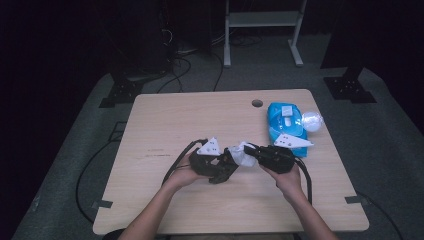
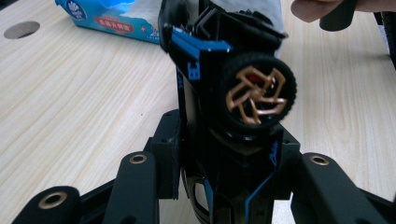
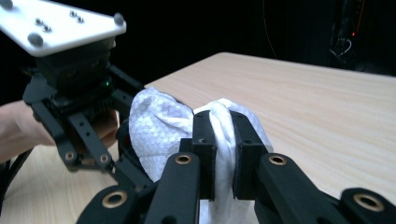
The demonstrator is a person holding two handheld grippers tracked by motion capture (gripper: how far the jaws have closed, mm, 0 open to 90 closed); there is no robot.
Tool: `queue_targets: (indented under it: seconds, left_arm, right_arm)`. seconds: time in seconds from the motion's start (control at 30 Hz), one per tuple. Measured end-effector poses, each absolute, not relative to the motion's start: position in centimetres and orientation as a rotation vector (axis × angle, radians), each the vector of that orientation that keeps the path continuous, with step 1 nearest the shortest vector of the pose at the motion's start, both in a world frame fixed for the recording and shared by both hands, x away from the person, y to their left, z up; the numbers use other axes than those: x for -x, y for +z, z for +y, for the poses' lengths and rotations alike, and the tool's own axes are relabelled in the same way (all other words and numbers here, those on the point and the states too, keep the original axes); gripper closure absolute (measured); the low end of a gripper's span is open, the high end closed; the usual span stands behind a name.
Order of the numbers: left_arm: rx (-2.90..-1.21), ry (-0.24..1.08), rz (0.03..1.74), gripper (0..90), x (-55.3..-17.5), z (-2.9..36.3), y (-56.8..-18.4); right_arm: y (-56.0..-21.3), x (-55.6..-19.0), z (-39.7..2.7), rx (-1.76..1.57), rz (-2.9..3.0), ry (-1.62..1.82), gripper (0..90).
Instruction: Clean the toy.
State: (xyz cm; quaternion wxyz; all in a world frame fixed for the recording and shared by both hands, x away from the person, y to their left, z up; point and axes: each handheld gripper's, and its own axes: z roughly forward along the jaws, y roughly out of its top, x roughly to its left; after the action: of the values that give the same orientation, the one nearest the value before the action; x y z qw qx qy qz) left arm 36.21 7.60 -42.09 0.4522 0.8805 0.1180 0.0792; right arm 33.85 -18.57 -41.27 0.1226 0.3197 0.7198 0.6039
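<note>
- The left tool [image 1: 226, 165] is clamped on a black and blue toy car [image 2: 224, 93], its pads pressing the body on both sides; the car stands nose-up off the desk [image 1: 165, 125], just below centre in the high view.
- The right tool [image 1: 248, 150] is pinched nearly shut on a bunched white wipe [image 3: 161, 126], which lies against the car at 3 o'clock of the left tool.
- Risk: the wipe is held by a narrow fold. A hard rub could drag it out of the pads, since most of the cloth hangs loose outside them.
- Risk: the car is gripped across smooth sides. Pushing from the right could twist it in the grip or tip it out onto the desk.
- Risk: loose cloth could snag on the gold-spoked wheel [image 2: 258, 93] and pull the car sideways.
- The blue wipe pack [image 1: 285, 127] sits well apart at 2 o'clock, so it is unlikely to be knocked.
</note>
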Motion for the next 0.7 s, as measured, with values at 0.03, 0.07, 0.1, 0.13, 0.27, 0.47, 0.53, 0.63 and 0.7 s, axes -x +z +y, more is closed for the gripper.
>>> queue_targets:
  seconds: [0.03,0.07,0.1,0.13,0.27,0.47,0.53,0.63,0.7]
  left_arm:
    - [-2.177,0.2,0.292,56.6,-36.2,7.6,-42.1]
    - [-2.176,0.2,0.295,56.6,-36.3,7.6,-42.1]
    - [-2.171,0.196,0.3,56.6,-36.3,7.7,-42.1]
    - [-2.173,0.199,0.305,56.7,-36.4,7.8,-42.2]
    - [-2.167,0.19,0.316,56.8,-36.6,7.9,-42.3]
    - [-2.163,0.171,0.341,56.8,-37.0,7.8,-42.4]
    - [-2.172,0.175,0.346,56.8,-37.1,7.5,-42.4]
    - [-2.188,0.179,0.355,56.8,-37.5,7.0,-42.5]
    - [-2.217,0.192,0.346,56.8,-37.8,6.6,-42.4]
  right_arm:
    - [-41.3,-33.9,-18.6,-0.942,2.099,1.765,81.8]
    - [-41.6,-34.0,-18.6,-0.953,2.099,1.769,81.7]
    - [-41.9,-34.1,-18.7,-0.968,2.103,1.772,81.8]
    - [-42.2,-34.2,-18.8,-0.98,2.112,1.762,81.8]
    - [-43.5,-34.2,-19.0,-1.014,2.164,1.711,81.7]
    - [-43.9,-34.3,-19.9,-1.05,2.19,1.664,81.7]
    - [-43.7,-34.2,-20.4,-1.054,2.18,1.661,81.7]
    - [-43.4,-34.1,-20.9,-1.064,2.164,1.655,81.7]
    - [-43.3,-34.1,-21.2,-1.061,2.155,1.649,81.7]
